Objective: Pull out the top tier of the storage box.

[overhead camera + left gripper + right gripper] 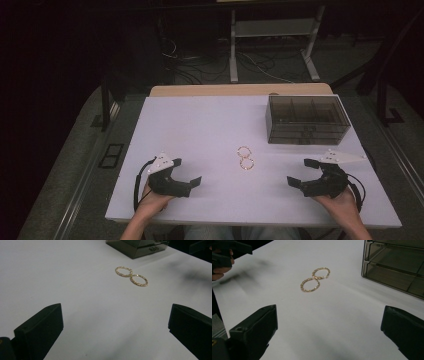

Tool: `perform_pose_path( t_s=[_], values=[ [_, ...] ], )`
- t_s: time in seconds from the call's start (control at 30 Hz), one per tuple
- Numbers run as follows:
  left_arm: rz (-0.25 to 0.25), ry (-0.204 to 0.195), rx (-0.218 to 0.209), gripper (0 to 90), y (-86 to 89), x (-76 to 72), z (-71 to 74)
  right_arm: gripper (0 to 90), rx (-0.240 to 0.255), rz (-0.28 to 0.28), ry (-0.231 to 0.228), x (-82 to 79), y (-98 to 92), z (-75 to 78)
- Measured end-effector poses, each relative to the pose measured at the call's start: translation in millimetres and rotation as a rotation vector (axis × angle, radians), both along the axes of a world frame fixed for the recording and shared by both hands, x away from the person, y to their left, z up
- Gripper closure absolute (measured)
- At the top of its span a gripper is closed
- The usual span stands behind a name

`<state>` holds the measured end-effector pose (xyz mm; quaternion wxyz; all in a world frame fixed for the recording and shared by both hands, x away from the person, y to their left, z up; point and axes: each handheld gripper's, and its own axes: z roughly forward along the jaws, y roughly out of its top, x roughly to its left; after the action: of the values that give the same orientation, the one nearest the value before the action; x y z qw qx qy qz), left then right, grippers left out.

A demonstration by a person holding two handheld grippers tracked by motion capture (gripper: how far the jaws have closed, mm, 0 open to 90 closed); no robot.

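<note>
Two gold hoop earrings [245, 157] lie flat on the white table [200, 130], touching each other at one edge, a little way in front of the smoky drawer box [306, 119] and toward its left; the box stands at the table's far right corner. The left gripper [187, 172] rests on the table well to the left of the earrings, its jaws spread wide with nothing between them; the right gripper [299, 172] sits near the table's front edge, on the person's side of the box and to the right of the earrings, jaws likewise released and empty, both pairs pointing inward toward the earrings.
</note>
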<state>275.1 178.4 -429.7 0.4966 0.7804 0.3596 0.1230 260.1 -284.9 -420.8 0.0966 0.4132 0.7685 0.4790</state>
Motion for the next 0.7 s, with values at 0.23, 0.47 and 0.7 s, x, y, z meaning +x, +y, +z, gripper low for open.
perform_pose_path(
  t_s=[0.23, 0.47, 0.7],
  values=[
    [0.003, 0.000, -0.008, 0.0, 0.4, 0.1, 0.2, 0.2, -0.005, 0.002, -0.003, -0.2, 0.2, 0.1],
    [0.006, 0.002, -0.020, 0.0, 1.5, 0.5, 0.8, 0.3, -0.003, 0.005, -0.001, -0.5, 0.4, 0.3],
    [0.009, -0.001, -0.054, 0.0, 4.4, 0.8, 2.9, 0.2, 0.008, 0.002, -0.004, -1.3, -1.2, 2.2]
  ],
)
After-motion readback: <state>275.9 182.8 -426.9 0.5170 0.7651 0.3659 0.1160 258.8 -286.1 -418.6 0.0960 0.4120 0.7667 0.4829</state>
